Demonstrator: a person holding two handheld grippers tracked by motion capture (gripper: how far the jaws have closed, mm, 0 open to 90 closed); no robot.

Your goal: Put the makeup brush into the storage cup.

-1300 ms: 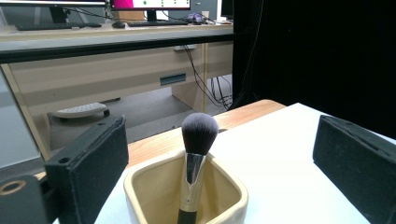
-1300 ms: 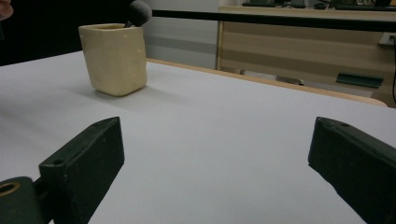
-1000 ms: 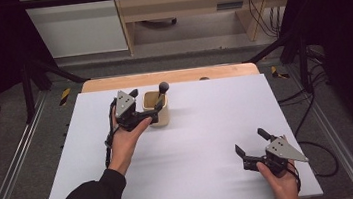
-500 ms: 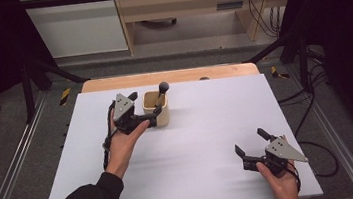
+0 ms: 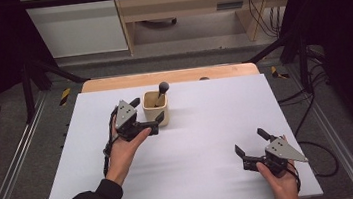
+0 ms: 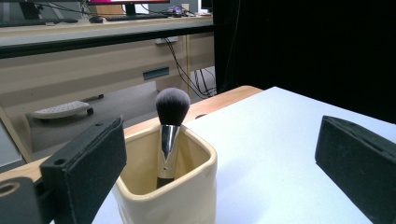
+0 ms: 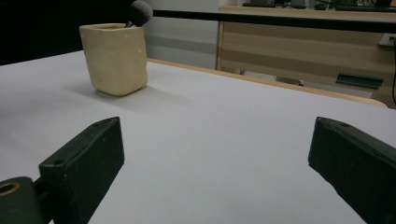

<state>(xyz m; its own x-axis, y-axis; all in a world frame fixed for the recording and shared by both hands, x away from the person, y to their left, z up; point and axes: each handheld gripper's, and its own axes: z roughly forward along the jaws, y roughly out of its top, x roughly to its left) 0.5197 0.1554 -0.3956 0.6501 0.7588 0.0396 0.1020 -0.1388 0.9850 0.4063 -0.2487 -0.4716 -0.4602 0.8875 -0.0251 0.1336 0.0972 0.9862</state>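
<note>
Overhead, my left gripper (image 5: 147, 118) sits just beside the cream ceramic cup (image 5: 155, 108) on its left, jaws spread wide and gripping nothing. A makeup brush (image 5: 161, 94) stands in the cup, bristle head up, leaning toward the far right corner. My right gripper (image 5: 250, 143) rests well apart at the near right of the white table (image 5: 207, 126), jaws likewise parted and empty.

Along my left gripper (image 6: 219, 168), the cup (image 6: 173, 186) stands close between my jaws, nearer the left one, which covers part of its wall. The brush (image 6: 169, 135) shows a silver ferrule and dark, pale-tipped bristles, detail lost from above.

From my right gripper (image 7: 215, 172), bare tabletop lies between the jaws; the cup (image 7: 116, 58) stands far off, with the brush head (image 7: 140, 12) peeking over its rim.
</note>
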